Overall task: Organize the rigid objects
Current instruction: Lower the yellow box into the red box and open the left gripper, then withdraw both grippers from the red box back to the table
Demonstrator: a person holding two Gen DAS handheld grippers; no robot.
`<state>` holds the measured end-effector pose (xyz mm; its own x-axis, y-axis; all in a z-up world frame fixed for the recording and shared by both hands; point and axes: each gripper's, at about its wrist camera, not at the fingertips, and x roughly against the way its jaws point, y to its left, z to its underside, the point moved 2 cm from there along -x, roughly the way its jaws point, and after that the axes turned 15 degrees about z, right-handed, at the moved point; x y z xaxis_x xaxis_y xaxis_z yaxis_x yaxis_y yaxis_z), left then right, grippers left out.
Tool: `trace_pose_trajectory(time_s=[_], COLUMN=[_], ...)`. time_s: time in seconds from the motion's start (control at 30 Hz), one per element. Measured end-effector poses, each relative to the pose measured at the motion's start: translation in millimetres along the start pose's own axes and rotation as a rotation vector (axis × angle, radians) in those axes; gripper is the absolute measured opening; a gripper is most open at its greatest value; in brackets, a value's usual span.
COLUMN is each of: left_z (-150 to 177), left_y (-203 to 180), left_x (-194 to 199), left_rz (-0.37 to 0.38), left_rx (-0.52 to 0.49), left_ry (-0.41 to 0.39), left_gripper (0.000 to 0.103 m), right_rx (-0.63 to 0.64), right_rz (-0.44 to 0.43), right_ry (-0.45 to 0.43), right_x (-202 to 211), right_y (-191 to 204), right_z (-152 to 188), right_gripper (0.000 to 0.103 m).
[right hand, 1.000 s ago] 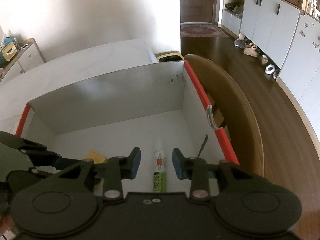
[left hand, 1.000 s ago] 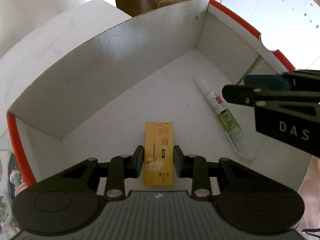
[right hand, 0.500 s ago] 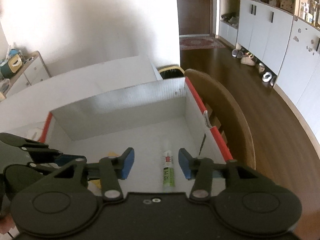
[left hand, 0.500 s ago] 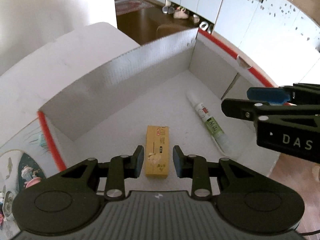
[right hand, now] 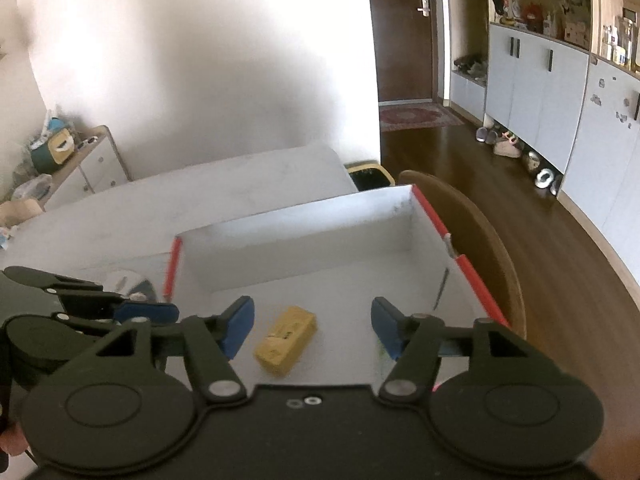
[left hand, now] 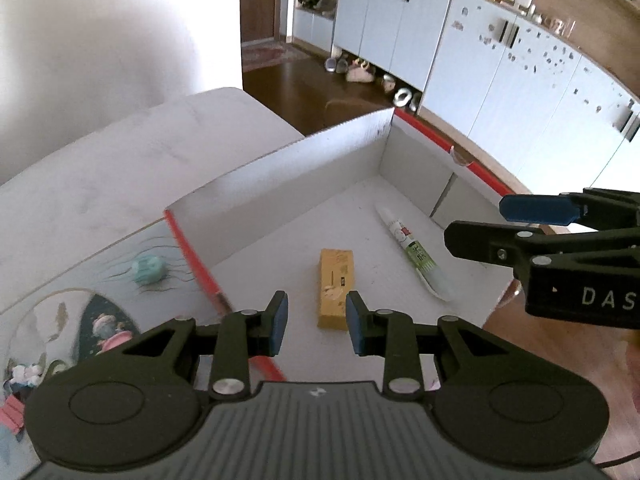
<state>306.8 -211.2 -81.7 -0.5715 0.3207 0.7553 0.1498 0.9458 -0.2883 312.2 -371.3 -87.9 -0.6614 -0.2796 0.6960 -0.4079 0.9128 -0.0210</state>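
Through the left wrist view, you are holding your left hand-held gripper [left hand: 316, 322] narrow and empty above the white box [left hand: 304, 168]; yellow carton [left hand: 335, 286] and glue tube [left hand: 414, 254] are lying inside, placed. Through the right wrist view, your right hand-held gripper [right hand: 312, 326], jaws just opening wide, is gripping nothing; any remaining items are lying out of view.

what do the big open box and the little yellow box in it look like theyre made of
Open box: likely corrugated cardboard, matte white inside, with a fluted top edge and red outer rim. Yellow box: seemingly thin printed card, slightly glossy, with sharp folded edges and printed markings.
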Motion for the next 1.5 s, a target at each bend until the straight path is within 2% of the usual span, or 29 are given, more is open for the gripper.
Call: trace_pose_trajectory(time_s=[0.5,0.83,0.97,1.07,1.13,1.17,1.2,1.43,1.5], left_z=[41.6,74.7,91.1,106.3,114.6,119.4,124.5,154.7,161.6], left_y=[37.5,72.4,91.1,107.3,114.9,118.8,123.0,155.6,165.3], left_x=[75.1,127.0,144.9,158.2,164.4,167.7,171.6,180.4,180.5], left_rz=[-0.001,-0.032,-0.051,-0.063,-0.075,-0.080,-0.086,-0.093,-0.106], left_rx=[0.013,0.027,0.043,0.052,0.051,0.050,0.050,0.094,0.111], left_ry=[-0.089,-0.149,-0.170,-0.183,-0.184,-0.190,-0.201,-0.194,-0.194], left_gripper=[0.030,0.030,0.030,0.031,0.047,0.065,0.072,0.072,0.076], right_rx=[0.014,0.013,0.025,0.043,0.052,0.057,0.066,0.142,0.167], right_rz=[-0.036,-0.086,-0.114,-0.129,-0.136,-0.141,-0.144,-0.178,-0.186], right_ry=[-0.087,-0.113,-0.113,-0.113,-0.107,-0.104,-0.102,-0.081,-0.072], right_x=[47.9,70.2,75.0,77.4,77.3,78.0,78.3,75.2,72.7], right_y=[63.5,111.1,130.8,145.8,155.6,160.3,166.9,204.5,215.8], right_z=[18.2,32.0,38.7,44.2,48.4,51.4,54.3,74.6,81.3], right_gripper=[0.085,0.090,0.096,0.097,0.098,0.098,0.098,0.098,0.099])
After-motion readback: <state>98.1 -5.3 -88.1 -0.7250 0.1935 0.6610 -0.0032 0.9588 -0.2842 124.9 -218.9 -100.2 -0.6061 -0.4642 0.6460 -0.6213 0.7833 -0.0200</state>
